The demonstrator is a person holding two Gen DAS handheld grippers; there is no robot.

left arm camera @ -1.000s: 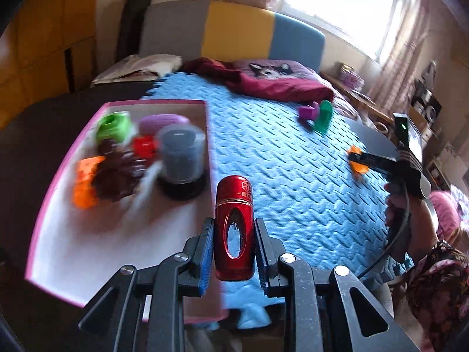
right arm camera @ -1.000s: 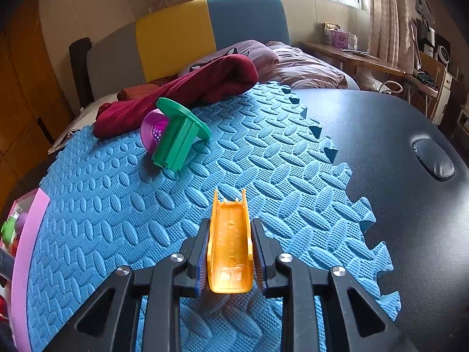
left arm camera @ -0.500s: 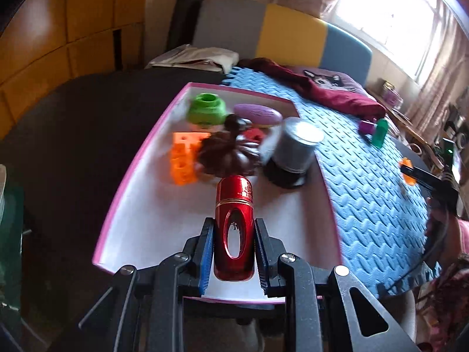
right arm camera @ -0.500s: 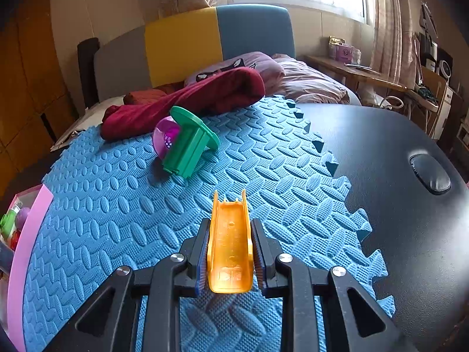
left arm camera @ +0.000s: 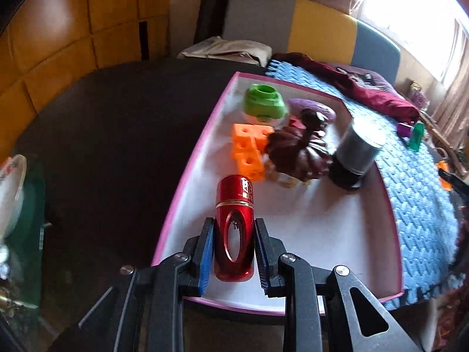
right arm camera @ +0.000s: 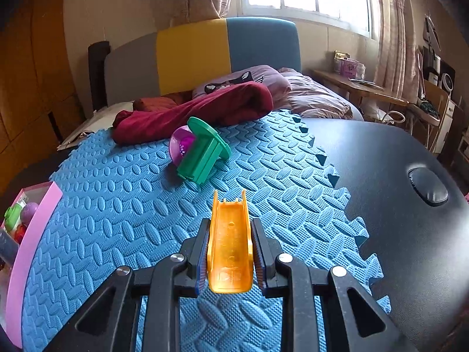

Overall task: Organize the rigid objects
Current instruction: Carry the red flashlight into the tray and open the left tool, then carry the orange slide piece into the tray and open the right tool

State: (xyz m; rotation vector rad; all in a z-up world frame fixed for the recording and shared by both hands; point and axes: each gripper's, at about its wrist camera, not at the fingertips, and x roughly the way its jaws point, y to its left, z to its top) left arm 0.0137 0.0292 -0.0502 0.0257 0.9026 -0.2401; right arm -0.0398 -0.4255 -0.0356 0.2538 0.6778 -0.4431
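Note:
My left gripper (left arm camera: 234, 252) is shut on a red metal cylinder (left arm camera: 234, 228) with an oval cut-out, held over the near part of the pink-rimmed white tray (left arm camera: 307, 223). The tray holds a green piece (left arm camera: 263, 102), a purple oval (left arm camera: 312, 108), orange blocks (left arm camera: 247, 152), a dark brown figure (left arm camera: 296, 152) and a grey can (left arm camera: 356, 149). My right gripper (right arm camera: 230, 252) is shut on an orange channel-shaped piece (right arm camera: 230, 249) above the blue foam mat (right arm camera: 132, 220). A green stand (right arm camera: 203, 154) and a purple ball (right arm camera: 181, 146) lie on the mat.
A dark red cloth (right arm camera: 193, 114) lies at the mat's far edge. The black table (right arm camera: 395, 190) extends right of the mat and left of the tray (left arm camera: 117, 146). A white dish (left arm camera: 10, 190) sits at the far left. The tray's corner shows in the right wrist view (right arm camera: 32, 223).
My left gripper has swung left with the red cylinder, from over the mat's edge to over the tray. My right gripper has lifted slightly with the orange piece.

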